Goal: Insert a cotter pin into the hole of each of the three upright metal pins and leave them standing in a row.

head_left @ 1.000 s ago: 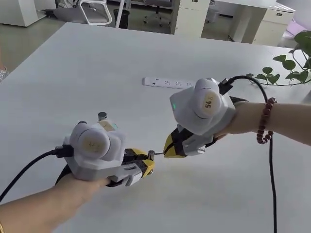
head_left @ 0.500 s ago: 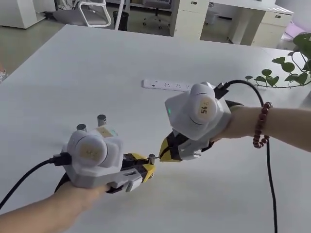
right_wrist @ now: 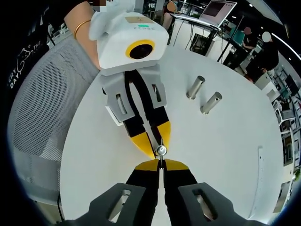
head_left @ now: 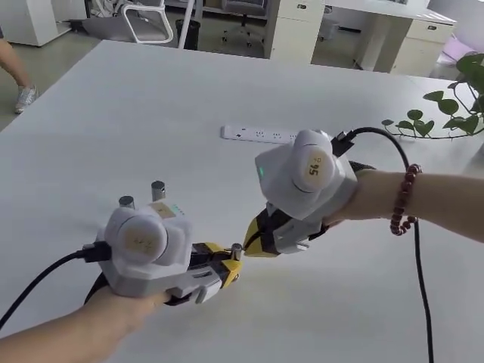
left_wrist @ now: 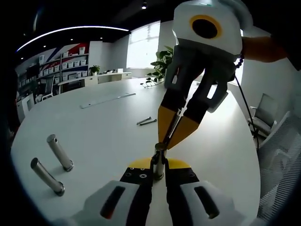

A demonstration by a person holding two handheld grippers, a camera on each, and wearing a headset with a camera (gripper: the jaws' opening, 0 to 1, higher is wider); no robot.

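Note:
My left gripper (head_left: 229,266) is shut on a short metal pin (head_left: 237,248), held upright just above the white table; its top sticks out between the yellow tips (left_wrist: 160,159). My right gripper (head_left: 254,242) meets it tip to tip from the right and is shut on a thin cotter pin (left_wrist: 175,122), whose end touches the pin's head (right_wrist: 161,150). Two other metal pins (head_left: 158,189) (head_left: 126,202) stand upright on the table behind my left gripper, also seen as the two pins (right_wrist: 195,87) (right_wrist: 211,102). Two loose cotter pins (left_wrist: 146,121) lie on the table.
A white power strip (head_left: 261,134) lies across the table's middle. A leafy plant (head_left: 454,98) hangs in at the right edge. A black cable (head_left: 420,257) trails from my right gripper. Desks and chairs stand beyond the far edge.
The right gripper has drifted down and left, bringing the cotter pin's end onto the held pin's head. The left gripper has stayed almost still.

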